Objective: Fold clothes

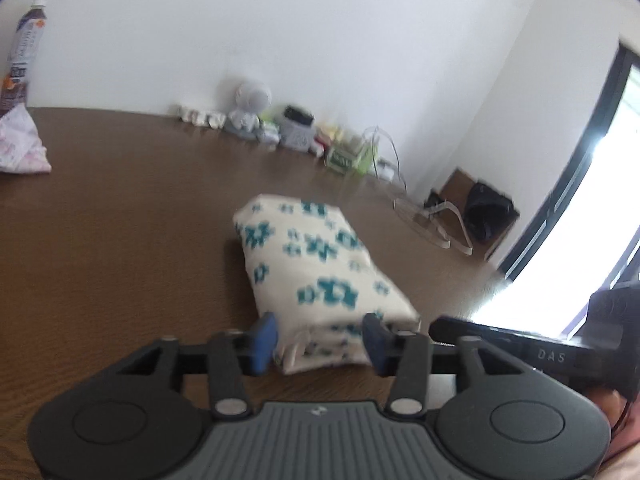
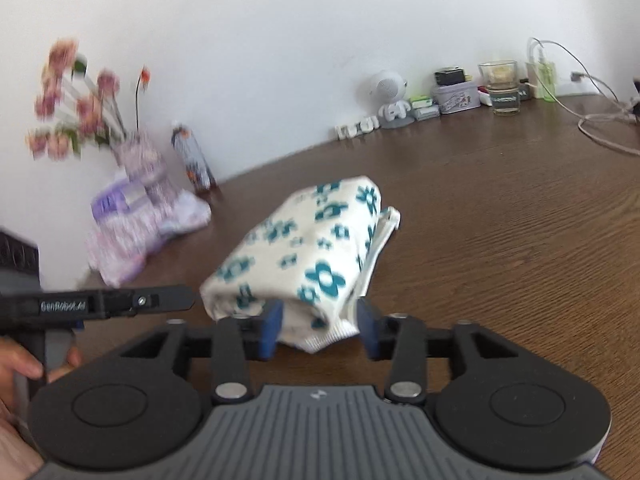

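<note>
Daylight glares through the window (image 1: 600, 216); both fisheye views blur softly.

Drink bottle (image 1: 24, 48), figurine (image 2: 390, 98) (white), flowers (image 2: 76, 100), cable (image 2: 600, 120).

The folded garment (image 1: 316, 264) lies on the table (image 1: 120, 240), its near end between the left gripper (image 1: 320, 338) fingers. The right gripper (image 2: 320, 330) brackets another end. A bottle (image 1: 24, 52) stands far left; small items (image 1: 296, 132) line the wall behind.
</note>
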Demonstrator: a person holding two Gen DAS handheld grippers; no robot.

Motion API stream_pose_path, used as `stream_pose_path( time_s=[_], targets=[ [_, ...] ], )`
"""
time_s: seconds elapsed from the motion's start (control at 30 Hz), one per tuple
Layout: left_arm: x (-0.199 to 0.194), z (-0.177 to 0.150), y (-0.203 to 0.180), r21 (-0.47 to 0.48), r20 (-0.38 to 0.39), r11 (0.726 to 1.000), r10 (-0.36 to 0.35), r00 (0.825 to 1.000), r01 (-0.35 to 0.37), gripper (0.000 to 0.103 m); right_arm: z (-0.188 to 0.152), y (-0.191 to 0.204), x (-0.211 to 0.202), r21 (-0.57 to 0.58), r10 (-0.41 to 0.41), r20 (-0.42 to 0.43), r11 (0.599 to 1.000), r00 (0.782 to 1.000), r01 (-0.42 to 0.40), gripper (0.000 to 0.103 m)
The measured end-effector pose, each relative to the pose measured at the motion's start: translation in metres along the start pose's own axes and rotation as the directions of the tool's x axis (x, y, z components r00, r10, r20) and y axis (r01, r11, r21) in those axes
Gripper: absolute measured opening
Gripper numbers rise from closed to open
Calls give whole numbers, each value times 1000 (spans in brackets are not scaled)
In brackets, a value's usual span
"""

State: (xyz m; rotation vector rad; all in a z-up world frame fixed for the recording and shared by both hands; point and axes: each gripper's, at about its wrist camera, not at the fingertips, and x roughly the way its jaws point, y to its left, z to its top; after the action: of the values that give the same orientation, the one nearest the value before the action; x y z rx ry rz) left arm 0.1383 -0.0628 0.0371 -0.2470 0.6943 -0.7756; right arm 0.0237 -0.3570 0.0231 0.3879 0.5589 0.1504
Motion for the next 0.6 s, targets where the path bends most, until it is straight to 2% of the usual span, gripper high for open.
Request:
stream_pose_path(
  time_s=[0.1,0.27,0.3,0.33,0.4,0.47,0.57,0.6],
  targets=[
    [10,15,3,-86,-10,996,19,1000,-19,51,17,-8,8,125,17,2,992,1000,-17,43],
    [39,25,11,-160,-65,982,92,994,-101,47,28,-12,41,195,-34,-80,980,996,49,38],
    [43,25,16,-166,-67,981,90,994,-99,43,27,-14,45,206,-35,-92,977,995,54,35],
    [46,24,18,-175,-75,980,78,994,-90,30,25,-15,48,216,-33,-101,975,994,54,34],
    [50,19,22,-184,-82,980,57,995,-71,25,21,-17,51,231,-25,-106,972,994,49,23],
    [50,16,22,-173,-69,983,52,996,-63,19,19,-19,52,243,-12,-99,969,995,36,17],
    [49,14,22,-184,-59,981,50,997,-60,18,17,-20,51,251,-6,-93,967,996,29,16],
    [48,14,22,-191,-57,980,51,997,-61,18,18,-20,51,250,-6,-93,968,996,29,19]
  ],
)
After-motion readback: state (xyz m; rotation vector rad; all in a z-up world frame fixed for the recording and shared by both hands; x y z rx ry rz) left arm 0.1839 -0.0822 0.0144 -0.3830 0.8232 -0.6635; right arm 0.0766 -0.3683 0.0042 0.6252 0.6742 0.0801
